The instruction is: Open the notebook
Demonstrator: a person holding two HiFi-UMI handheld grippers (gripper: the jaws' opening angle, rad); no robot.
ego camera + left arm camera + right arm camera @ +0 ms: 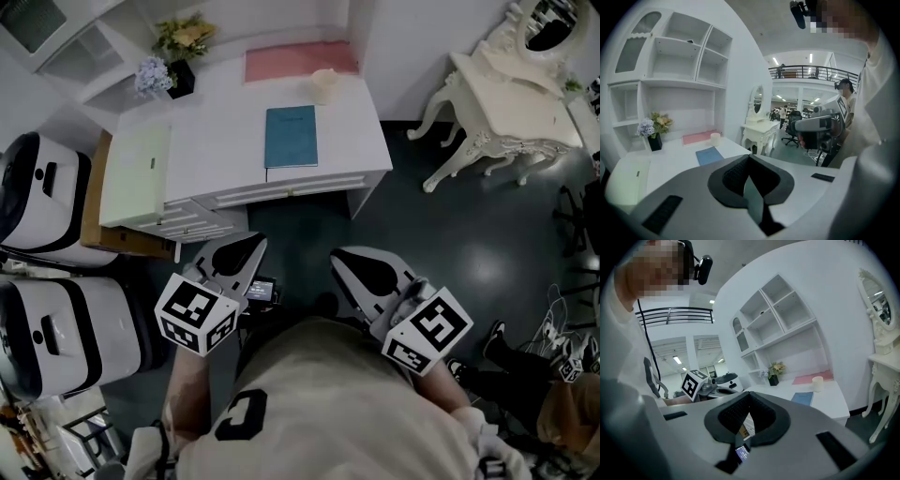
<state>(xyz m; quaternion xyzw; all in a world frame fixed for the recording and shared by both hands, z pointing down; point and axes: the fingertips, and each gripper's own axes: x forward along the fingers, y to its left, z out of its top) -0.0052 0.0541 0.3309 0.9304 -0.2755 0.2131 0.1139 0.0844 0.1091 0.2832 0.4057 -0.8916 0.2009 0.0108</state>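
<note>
Left gripper point(251, 242) and right gripper point(342, 255) are both pinched shut, empty, well short of the white desk point(216, 141). Teal notebook point(291, 136) lies closed near its front edge. Looks light and thin-covered, so I'd lift a free cover corner.

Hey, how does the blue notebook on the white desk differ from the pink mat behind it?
The notebook is teal-blue, while the pink mat is pale pink. The notebook lies near the front edge of the desk with its long side running front to back. The mat lies along the back with its long side running across. The mat looks wider than the notebook. Both are flat rectangles resting on the desk.
</note>
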